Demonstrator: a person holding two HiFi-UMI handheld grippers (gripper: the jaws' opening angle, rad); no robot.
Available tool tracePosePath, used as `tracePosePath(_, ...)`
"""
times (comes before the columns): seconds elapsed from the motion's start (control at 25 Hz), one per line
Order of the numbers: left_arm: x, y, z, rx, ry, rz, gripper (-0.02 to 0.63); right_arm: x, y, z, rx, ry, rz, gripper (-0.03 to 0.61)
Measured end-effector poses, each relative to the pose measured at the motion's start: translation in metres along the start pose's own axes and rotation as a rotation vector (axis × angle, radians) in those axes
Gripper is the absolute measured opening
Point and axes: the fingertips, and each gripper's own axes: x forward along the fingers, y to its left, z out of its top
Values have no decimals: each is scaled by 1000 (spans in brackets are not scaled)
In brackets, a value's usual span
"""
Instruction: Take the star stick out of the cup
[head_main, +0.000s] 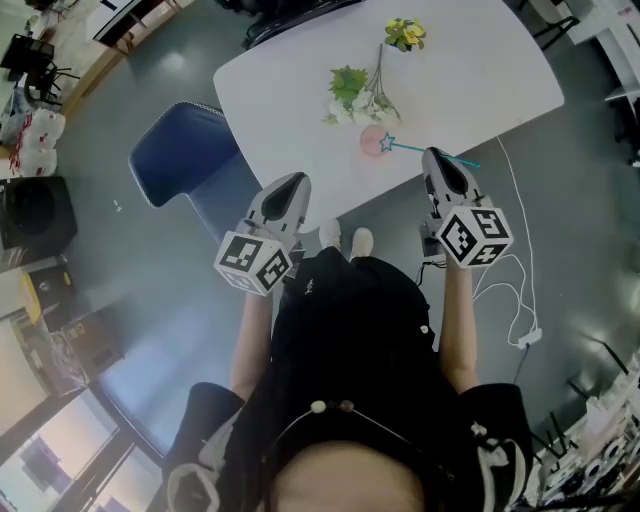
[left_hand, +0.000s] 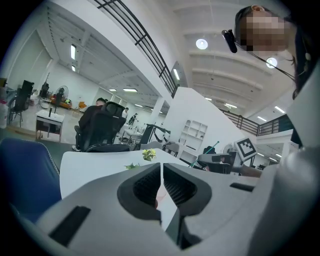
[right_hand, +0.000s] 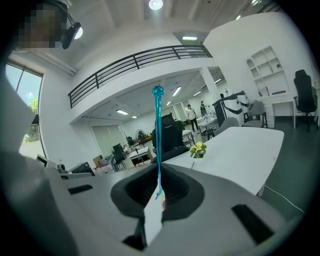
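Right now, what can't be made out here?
- Star end of the star stick: in the head view, too small to tell if it is inside the cup or just over it.
- Same end: in the right gripper view, hidden below the right gripper, shut on the shaft.
- Cup: in the left gripper view, behind the shut left gripper; only a pink sliver shows.

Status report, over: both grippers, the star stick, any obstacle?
Left gripper shut, empty. Right gripper shut on star stick. Star end at cup rim; whether clear, cannot tell. Flowers beside cup, far side.
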Motion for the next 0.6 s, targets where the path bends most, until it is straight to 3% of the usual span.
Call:
tracePosePath(0.32,12,-14,5,0,-15,-41,5,-36,17,19,-12,-26,-1,21)
tracePosePath(0.6,23,-9,7,31,7,8,5,-49,29,27,-36,-47,-4,21)
